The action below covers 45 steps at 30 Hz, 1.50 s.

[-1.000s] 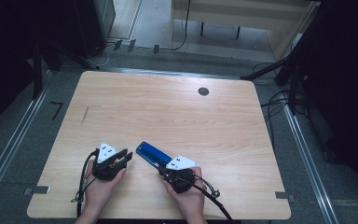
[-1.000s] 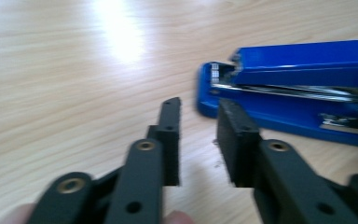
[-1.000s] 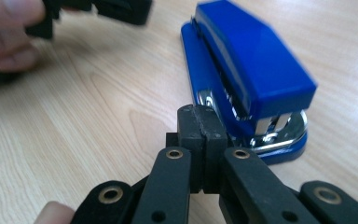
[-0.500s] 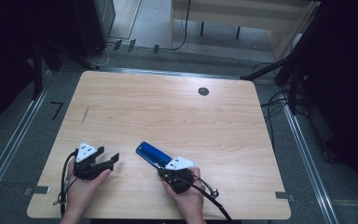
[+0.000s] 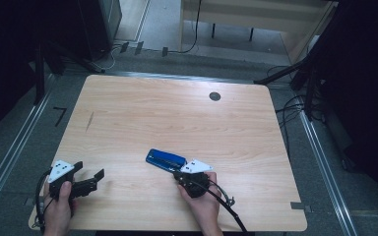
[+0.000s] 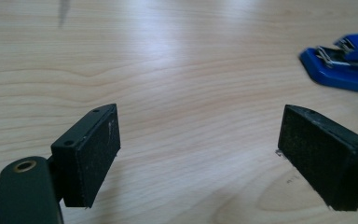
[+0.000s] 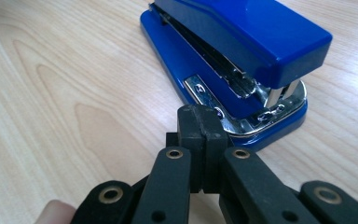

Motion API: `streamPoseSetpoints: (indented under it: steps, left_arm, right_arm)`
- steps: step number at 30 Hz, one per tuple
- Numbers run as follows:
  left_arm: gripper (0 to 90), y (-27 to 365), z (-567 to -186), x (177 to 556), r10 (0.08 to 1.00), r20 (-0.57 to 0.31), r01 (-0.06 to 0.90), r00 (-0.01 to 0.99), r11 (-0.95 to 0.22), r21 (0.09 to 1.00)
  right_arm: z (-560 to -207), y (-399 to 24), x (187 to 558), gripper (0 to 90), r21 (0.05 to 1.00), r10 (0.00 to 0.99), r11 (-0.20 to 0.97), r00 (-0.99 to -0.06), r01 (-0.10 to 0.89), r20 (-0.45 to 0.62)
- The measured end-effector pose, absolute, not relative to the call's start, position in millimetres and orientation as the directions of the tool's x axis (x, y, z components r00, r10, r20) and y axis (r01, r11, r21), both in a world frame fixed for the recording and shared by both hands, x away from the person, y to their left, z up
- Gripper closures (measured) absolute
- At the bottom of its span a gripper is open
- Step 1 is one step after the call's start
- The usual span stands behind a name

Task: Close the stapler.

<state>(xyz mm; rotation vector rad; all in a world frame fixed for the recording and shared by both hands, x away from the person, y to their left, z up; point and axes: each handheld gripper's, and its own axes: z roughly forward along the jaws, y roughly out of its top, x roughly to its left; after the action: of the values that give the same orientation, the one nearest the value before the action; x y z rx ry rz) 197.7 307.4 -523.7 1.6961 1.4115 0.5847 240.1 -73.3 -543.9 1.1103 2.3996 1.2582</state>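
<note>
**At the near edge of the bench: stapler set down, left gripper pulled clear**

Just ahead of our right gripper (image 5: 177, 173) lies the blue stapler (image 5: 165, 160), flat on the bench (image 5: 187, 118) with its hinge end against the gripper's tips. In the right gripper view the jaws are pressed fully together with nothing between them, their tips at the chrome plate on the stapler's (image 7: 242, 56) base; we cannot tell whether they touch it or merely stand against it.

Our left gripper (image 5: 89, 176) sits well apart from the stapler, off to its left near the bench's front left corner. Its jaws have just been opening and now stand wide, with bare wood between the pads (image 6: 93, 154); the stapler (image 6: 345, 63) shows far off at the upper right of its view.

We judge the placing done: the stapler rests on its own, and no grip holds it. What may be left is a nudge or a fresh grasp.

Room is ample ahead of both grippers, broad bare wood up to the round grommet (image 5: 215, 96). Behind them the front edge is close, and the left gripper has little margin toward the corner.
</note>
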Motion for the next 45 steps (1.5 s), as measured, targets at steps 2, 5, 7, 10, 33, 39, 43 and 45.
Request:
streamPoseSetpoints:
  steps: [2,5,7,10,33,39,43,45]
  left_arm:
    - [13.4,310,-525,200,0.962,-0.16,0.575,0.221,0.005,0.818]
    - [13.4,310,-524,200,0.967,-0.132,0.566,0.219,-0.016,0.824]
    - [13.4,310,-524,200,0.97,-0.115,0.564,0.213,-0.026,0.826]
    - [13.4,311,-524,201,0.969,-0.122,0.566,0.214,-0.021,0.824]
    - [13.4,310,-525,203,0.963,-0.13,0.582,0.236,-0.033,0.813]
    - [13.4,310,-524,203,0.963,-0.129,0.581,0.237,-0.034,0.813]
    - [13.4,310,-525,203,0.963,-0.13,0.581,0.236,-0.033,0.813]
    - [13.4,309,-525,203,0.963,-0.129,0.582,0.236,-0.034,0.813]
  right_arm:
    - [-544,-75,243,90.0,0.775,0.709,0.345,-0.688,0.53,0.156]
    - [-544,-78,248,90.0,0.775,0.711,0.334,-0.683,0.537,0.167]
    - [-544,-79,250,90.0,0.775,0.714,0.333,-0.68,0.537,0.165]
    - [-544,-80,253,90.0,0.774,0.719,0.328,-0.674,0.541,0.167]
    - [-545,-86,266,90.0,0.769,0.733,0.304,-0.654,0.562,0.189]
    - [-545,-86,266,90.0,0.769,0.736,0.303,-0.651,0.563,0.186]
    - [-544,-86,266,90.0,0.771,0.738,0.307,-0.651,0.558,0.178]
    - [-545,-86,267,90.0,0.772,0.74,0.307,-0.65,0.556,0.174]
